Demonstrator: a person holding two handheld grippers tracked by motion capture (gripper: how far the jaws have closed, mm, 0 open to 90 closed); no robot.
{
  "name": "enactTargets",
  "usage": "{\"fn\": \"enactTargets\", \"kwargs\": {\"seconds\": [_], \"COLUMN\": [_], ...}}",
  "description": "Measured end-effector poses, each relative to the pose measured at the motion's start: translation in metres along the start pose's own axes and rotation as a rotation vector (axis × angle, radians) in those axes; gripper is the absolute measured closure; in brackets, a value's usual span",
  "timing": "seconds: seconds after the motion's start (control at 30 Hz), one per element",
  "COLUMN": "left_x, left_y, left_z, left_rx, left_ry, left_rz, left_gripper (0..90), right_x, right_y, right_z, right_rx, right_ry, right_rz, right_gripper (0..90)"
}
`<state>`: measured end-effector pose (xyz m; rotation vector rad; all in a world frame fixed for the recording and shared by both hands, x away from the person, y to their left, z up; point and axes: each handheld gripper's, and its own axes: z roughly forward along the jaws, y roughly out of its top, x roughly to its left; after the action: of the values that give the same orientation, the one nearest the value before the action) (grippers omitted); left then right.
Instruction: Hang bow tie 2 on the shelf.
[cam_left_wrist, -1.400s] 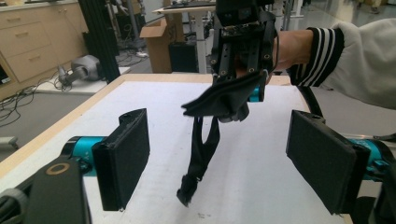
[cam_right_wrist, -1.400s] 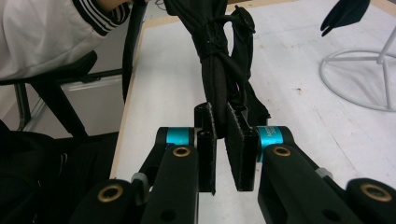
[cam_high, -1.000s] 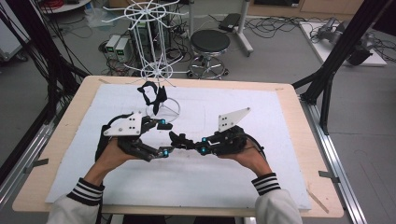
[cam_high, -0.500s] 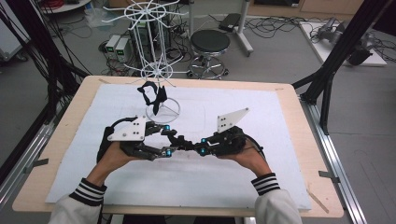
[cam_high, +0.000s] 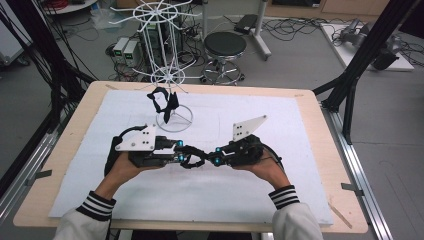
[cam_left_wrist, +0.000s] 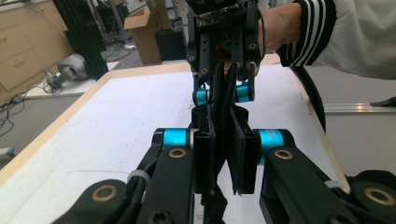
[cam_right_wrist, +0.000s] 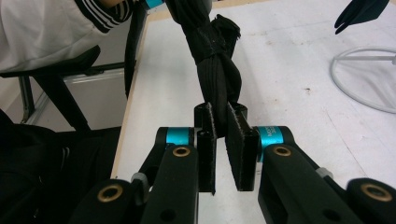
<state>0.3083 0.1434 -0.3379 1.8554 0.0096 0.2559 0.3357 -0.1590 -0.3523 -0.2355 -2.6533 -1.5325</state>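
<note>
Risk: twisted black fabric band (cam_right_wrist: 215, 70) grasped by left gripper (cam_high: 186, 159), just closed, and right gripper (cam_high: 209, 157); uneven pull could slip it onto desk (cam_high: 305, 100).

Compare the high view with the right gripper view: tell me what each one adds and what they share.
The high view adds the white wire rack behind the table, the stool, and both hands meeting mid-table, the left gripper having just closed on the black cloth. The right gripper view adds the cloth's twisted, bunched shape pinched in the right gripper. Both show the cloth stretched between the grippers, the white table cover and the rack's ring base.
</note>
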Motion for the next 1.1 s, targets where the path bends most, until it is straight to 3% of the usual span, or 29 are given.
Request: {"fn": "enactTargets", "kwargs": {"seconds": [0.17, 0.2, 0.23, 0.27, 0.3, 0.37, 0.4, 0.43, 0.87, 1.03, 1.1], "left_x": [0.000, 0.000, 0.000, 0.000, 0.000, 0.001, 0.001, 0.001, 0.003, 0.004, 0.005], "left_y": [0.001, 0.001, 0.001, 0.000, 0.000, -0.001, -0.001, -0.001, -0.002, -0.003, -0.004], "left_z": [-0.001, -0.001, -0.002, -0.003, -0.003, -0.004, -0.004, -0.004, -0.011, -0.022, -0.028], "left_rx": [-0.002, -0.007, -0.003, -0.004, -0.004, -0.006, -0.005, -0.009, -0.039, -0.041, -0.045], "left_ry": [0.005, 0.011, 0.017, 0.021, 0.024, 0.031, 0.033, 0.035, 0.059, 0.098, 0.127], "left_rz": [-0.004, -0.012, -0.013, -0.015, -0.016, -0.021, -0.018, -0.024, -0.048, -0.060, -0.075], "left_gripper": [82.1, 82.2, 82.5, 82.7, 82.7, 82.7, 82.7, 82.7, 82.6, 82.5, 82.5], "right_x": [0.000, 0.000, 0.002, 0.005, 0.008, 0.010, 0.010, 0.010, 0.012, 0.015, 0.018], "right_y": [0.000, 0.000, 0.000, 0.000, 0.000, 0.000, 0.000, 0.000, 0.000, -0.008, -0.014], "right_z": [0.000, 0.000, 0.000, 0.002, 0.003, 0.003, 0.003, 0.003, -0.006, -0.014, -0.017], "right_rx": [-0.009, -0.012, -0.025, -0.049, -0.051, -0.031, -0.026, -0.024, -0.064, -0.100, -0.108], "right_ry": [0.001, -0.007, -0.010, -0.052, -0.108, -0.131, -0.133, -0.148, -0.201, -0.269, -0.328], "right_rz": [-0.007, -0.018, -0.027, -0.056, -0.084, -0.118, -0.116, -0.117, -0.071, -0.041, -0.026], "right_gripper": [80.7, 73.7, 56.0, 30.7, 17.4, 9.8, 9.1, 2.9, 1.0, 1.0, 1.0]}}
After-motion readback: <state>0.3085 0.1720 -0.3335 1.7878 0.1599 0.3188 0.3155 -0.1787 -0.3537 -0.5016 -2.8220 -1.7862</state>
